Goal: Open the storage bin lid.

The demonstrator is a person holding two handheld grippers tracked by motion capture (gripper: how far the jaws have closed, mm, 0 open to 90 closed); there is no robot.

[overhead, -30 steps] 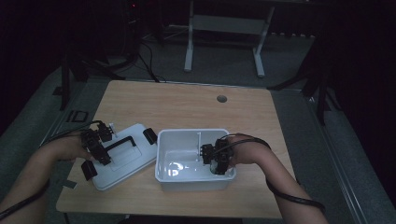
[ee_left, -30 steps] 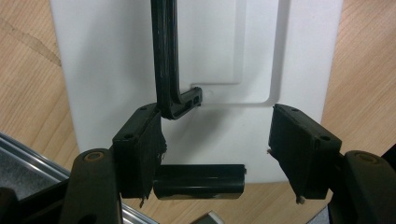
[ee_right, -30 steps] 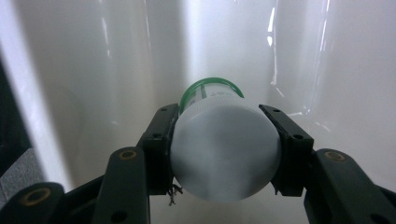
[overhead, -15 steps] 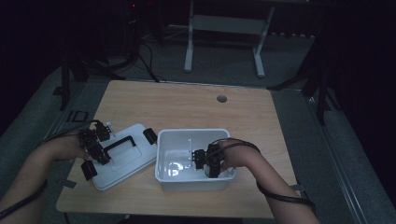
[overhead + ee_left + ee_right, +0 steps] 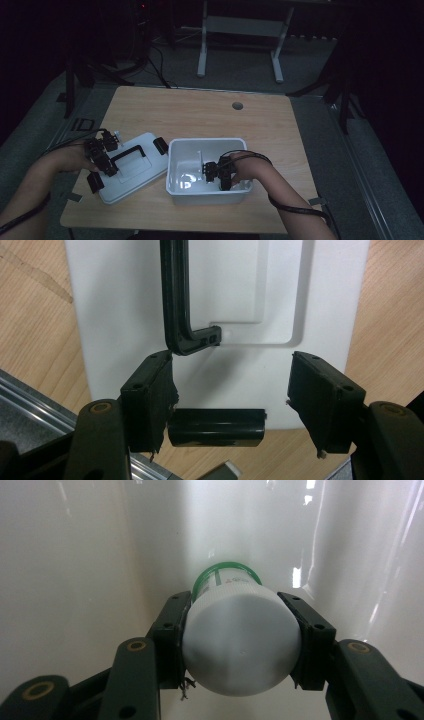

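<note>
The wooden worktop [image 5: 200, 107] is carrying the scene, its pale grain running lengthwise and a small round cable hole near its far edge. On it a white plastic bin [image 5: 172, 172] is sitting open, smooth-walled and glossy, with a partition rib inside. Just beside it, to the left, the matching white lid [image 5: 142, 175] is lying flat, tilted a little against the bin's corner; it is a rounded rectangle with a recessed panel, a black bar handle [image 5: 176, 300] and black latches at its ends.

Compared with a second ago, the right claw [image 5: 212, 172] is sitting lower and further toward the middle of the bin, so the thing it carries is going down inside the walls. That reads as a placing step nearly at its end: the release should be what comes next.

The right claw [image 5: 241, 640] is clamping a white cylindrical bottle [image 5: 241, 647] with a green band round its far end; both pads are pressing on its sides, and its matt flat end is facing the camera. The bottle is inside the bin, though whether it is touching the floor cannot be told.

The left claw [image 5: 232, 392] is hovering over the lid's near end, jaws standing partly open and gripping nothing; one black latch [image 5: 216, 427] is lying between them, untouched by the right pad.
</note>
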